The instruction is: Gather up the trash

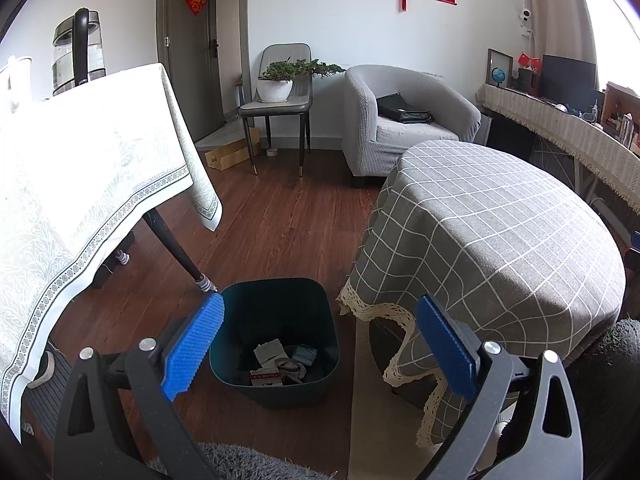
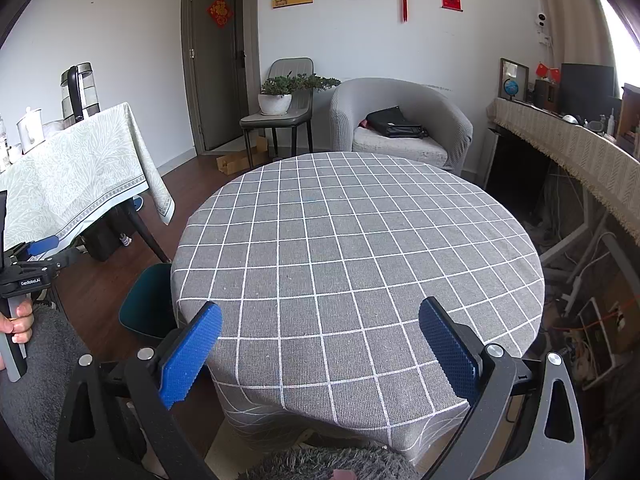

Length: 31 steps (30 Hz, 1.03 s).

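- Left wrist view: left gripper (image 1: pixel 320 340), jaws wide and empty, hovers above the dark bin (image 1: pixel 276 336) at lower centre; paper scraps (image 1: pixel 280 364) lie inside.
- Right wrist view: right gripper (image 2: pixel 320 348), jaws wide, empty, over the checked tablecloth (image 2: pixel 352 248), which looks bare.
- Judgement: collecting seems nearly finished; next calls for finding any remaining trash.

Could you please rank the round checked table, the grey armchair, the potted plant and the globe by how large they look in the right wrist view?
1. Checked table, nearest the camera
2. Grey armchair
3. Potted plant
4. Globe
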### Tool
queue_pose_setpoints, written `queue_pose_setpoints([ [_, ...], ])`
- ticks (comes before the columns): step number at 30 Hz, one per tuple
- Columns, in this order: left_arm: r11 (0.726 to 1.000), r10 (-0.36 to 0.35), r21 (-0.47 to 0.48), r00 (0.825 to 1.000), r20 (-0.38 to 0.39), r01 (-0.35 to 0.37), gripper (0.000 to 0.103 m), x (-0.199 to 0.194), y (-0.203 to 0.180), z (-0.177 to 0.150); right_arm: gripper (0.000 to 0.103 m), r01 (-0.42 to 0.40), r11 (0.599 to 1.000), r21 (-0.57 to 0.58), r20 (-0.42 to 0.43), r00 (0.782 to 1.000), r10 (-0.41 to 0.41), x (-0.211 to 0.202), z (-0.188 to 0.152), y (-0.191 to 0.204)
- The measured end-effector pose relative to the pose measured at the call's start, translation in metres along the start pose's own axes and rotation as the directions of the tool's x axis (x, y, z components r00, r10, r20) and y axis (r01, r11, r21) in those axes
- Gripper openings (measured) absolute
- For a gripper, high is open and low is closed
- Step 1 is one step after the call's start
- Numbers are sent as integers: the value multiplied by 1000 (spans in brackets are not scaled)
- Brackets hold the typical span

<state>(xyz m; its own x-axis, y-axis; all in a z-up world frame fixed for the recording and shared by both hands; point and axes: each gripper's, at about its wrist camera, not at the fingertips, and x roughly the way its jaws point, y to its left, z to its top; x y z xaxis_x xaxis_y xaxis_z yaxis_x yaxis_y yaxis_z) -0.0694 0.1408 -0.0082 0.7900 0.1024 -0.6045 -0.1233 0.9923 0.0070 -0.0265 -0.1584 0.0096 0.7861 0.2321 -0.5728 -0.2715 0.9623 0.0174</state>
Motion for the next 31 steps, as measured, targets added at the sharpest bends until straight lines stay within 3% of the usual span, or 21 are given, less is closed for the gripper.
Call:
queue_pose_setpoints([
  [31, 1000, 2, 9, 1000, -7, -2, 99, 2, 4, -1, 100, -1, 1000, 5, 0, 1000, 1, 1, 1, -1],
])
